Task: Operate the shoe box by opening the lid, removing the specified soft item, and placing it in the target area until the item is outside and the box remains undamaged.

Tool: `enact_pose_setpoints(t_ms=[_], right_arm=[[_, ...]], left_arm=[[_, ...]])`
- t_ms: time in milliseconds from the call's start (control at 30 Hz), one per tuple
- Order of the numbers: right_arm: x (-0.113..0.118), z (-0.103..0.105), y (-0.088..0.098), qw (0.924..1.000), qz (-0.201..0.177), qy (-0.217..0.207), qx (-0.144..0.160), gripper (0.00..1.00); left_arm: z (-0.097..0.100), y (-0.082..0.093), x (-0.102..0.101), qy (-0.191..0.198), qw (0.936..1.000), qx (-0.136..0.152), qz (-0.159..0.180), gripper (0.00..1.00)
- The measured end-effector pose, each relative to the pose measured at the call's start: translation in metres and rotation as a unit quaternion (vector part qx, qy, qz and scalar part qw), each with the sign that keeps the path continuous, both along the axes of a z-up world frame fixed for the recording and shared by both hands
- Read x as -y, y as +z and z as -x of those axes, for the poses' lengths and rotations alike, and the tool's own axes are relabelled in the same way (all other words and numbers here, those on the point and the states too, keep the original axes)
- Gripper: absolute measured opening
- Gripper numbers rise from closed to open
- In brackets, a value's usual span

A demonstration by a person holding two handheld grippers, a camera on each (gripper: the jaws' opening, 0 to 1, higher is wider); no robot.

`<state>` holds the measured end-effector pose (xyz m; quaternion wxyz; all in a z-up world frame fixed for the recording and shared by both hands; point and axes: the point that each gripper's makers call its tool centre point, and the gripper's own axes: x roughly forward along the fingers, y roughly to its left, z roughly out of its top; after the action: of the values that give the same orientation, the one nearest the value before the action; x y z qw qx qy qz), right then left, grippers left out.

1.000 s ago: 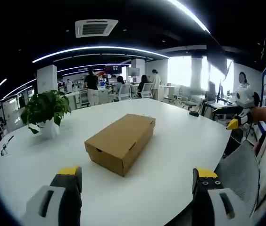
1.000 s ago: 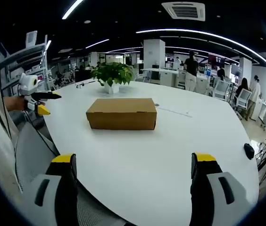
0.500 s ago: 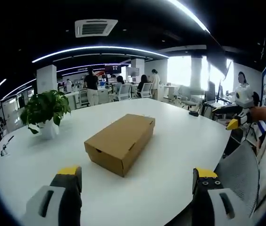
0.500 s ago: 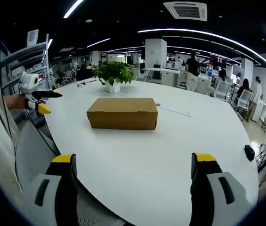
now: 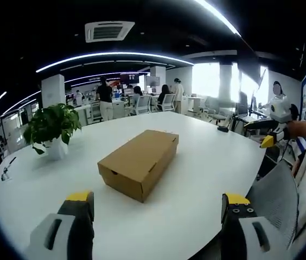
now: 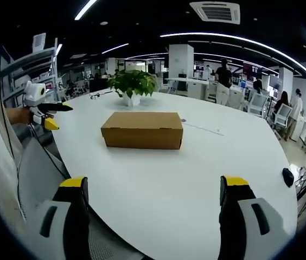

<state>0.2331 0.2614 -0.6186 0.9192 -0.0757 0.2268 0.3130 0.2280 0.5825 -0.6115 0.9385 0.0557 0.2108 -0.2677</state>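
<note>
Nothing of the task is done yet — the box (image 5: 139, 162) lies shut on the desk (image 5: 196, 179), lid down, the soft item presumably inside and unseen. Opening, taking out and placing all remain. The left claw (image 5: 157, 203) has its jaws spread wide and empty, box ahead and well apart. The right claw (image 6: 154, 187) is likewise wide and empty, box (image 6: 142, 130) ahead, beyond its jaws, a plant (image 6: 132, 84) behind it. Against the earlier frames almost nothing differs — the right view has drifted a little, box sitting slightly rightward; both claws as wide as before.
</note>
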Motion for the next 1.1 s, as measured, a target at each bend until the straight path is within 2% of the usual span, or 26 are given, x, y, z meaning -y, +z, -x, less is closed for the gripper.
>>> enact_pose_setpoints(t_ms=[1100], right_arm=[[0.0025,0.0007,-0.0043,0.9998,0.012,0.012,-0.009,0.96]], left_arm=[[0.0005,-0.0059,0.0067,0.004,1.0,-0.007,0.005,0.98]])
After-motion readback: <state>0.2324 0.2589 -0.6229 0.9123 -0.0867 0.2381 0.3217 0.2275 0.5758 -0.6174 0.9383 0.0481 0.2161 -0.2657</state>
